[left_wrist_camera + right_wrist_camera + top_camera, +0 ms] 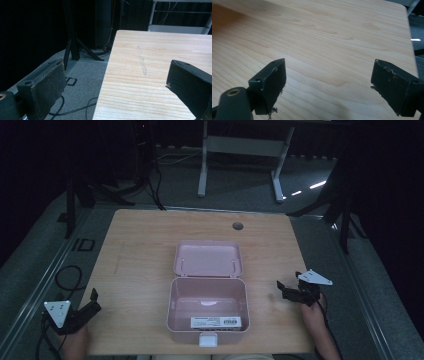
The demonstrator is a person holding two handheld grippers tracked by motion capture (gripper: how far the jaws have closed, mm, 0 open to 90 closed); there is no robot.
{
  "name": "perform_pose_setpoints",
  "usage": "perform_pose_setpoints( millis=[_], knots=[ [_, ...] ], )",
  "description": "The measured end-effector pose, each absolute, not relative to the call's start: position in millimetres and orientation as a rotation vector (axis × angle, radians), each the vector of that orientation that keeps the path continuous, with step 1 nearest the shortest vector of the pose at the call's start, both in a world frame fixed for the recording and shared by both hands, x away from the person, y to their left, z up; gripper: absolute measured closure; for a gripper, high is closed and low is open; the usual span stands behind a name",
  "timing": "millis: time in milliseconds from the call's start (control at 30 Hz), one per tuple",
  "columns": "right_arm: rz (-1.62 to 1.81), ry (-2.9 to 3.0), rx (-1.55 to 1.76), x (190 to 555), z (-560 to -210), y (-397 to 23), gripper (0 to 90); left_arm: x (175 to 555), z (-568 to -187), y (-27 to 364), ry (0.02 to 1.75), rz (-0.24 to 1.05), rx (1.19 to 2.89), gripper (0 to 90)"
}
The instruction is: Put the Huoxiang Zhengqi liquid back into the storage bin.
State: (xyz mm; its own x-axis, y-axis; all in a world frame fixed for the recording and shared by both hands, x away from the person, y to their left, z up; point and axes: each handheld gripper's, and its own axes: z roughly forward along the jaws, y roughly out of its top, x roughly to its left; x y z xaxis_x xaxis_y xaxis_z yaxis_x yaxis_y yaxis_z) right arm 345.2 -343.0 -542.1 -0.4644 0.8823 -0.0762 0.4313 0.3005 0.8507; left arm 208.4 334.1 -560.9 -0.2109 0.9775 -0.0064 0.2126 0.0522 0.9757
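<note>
Nearest the person's edge of the wooden tabletop (140,250): a pink box (207,312), lid (208,258) thrown back flat behind it, interior bare. White latch tab (208,340) on the front wall, just at the tabletop's near edge. White label (216,322) with a barcode inside along the front wall; print too small to read.

Left tongs (92,302) low at the near-left corner, off the tabletop's left edge, well apart from the box, released with jaws spread wide, holding nothing. In the left gripper view, left tongs (115,85) straddling the tabletop's (160,62) left edge, one jaw over grey floor (85,75) and a trailing cable (72,110), the other over the wood; a pale streak (141,61) on the grain ahead.

Right tongs (287,289) to the right of the box, near but not touching, likewise released and empty, pointing toward the box's right wall. Nothing between either tongs and the box. In the right gripper view, right tongs (328,82) wide apart above bare wood grain (324,32).

Farther back: a round cable hole (237,226) near the tabletop's far edge. Beyond it, grey floor, white legs of another desk (245,150), black stands (345,215) at both sides, dark surroundings. Marking "ID" (83,244) on the floor strip at left.
</note>
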Motion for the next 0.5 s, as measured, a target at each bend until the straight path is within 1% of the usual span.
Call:
perform_pose_setpoints(
  millis=[200,500],
  knots=[
    [1.165,1.947,1.214,335.4,-537.9,-355.3,12.8,208.4,-560.9,334.1,1.545,1.229,1.238,2.6],
    [1.089,1.846,1.249,320.5,-541.9,-361.0,12.5,208.3,-560.8,334.4,1.544,1.227,1.238,2.6]
  ],
)
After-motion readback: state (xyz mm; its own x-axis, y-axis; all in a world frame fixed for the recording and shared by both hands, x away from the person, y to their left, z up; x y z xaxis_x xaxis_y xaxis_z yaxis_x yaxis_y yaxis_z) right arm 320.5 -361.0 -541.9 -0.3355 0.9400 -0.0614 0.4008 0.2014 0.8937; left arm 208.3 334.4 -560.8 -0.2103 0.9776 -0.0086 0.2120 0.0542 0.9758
